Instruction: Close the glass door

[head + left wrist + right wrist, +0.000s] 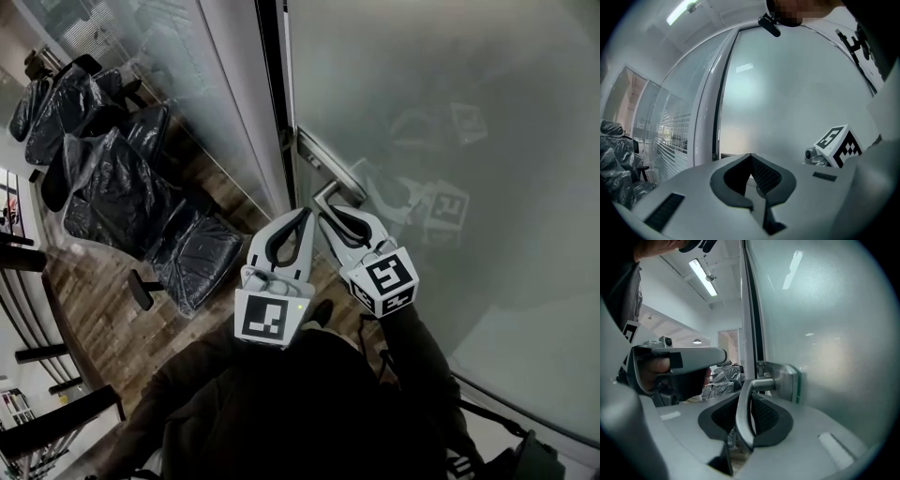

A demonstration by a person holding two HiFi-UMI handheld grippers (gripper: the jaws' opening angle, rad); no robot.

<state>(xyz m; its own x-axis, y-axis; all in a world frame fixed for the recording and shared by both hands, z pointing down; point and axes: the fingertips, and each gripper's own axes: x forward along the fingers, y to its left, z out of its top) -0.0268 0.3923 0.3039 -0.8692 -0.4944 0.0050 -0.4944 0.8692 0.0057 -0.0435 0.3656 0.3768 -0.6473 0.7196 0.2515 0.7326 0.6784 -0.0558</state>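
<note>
the head view looks steeply down from above the person onto the left gripper [301, 215], the right gripper [325, 212] and the glass door [450, 112]. the left gripper view faces the glass from near. the right gripper view sits very close to the door handle [743, 412], which the head view also shows.

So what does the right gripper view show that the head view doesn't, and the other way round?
Only the right gripper view: the ceiling light strip, and a close look at the right gripper closed on the door handle. Only the head view: that gripper's marker cube and its reflection in the glass. Both: the frosted glass door, the door handle, and the plastic-wrapped chairs.
</note>
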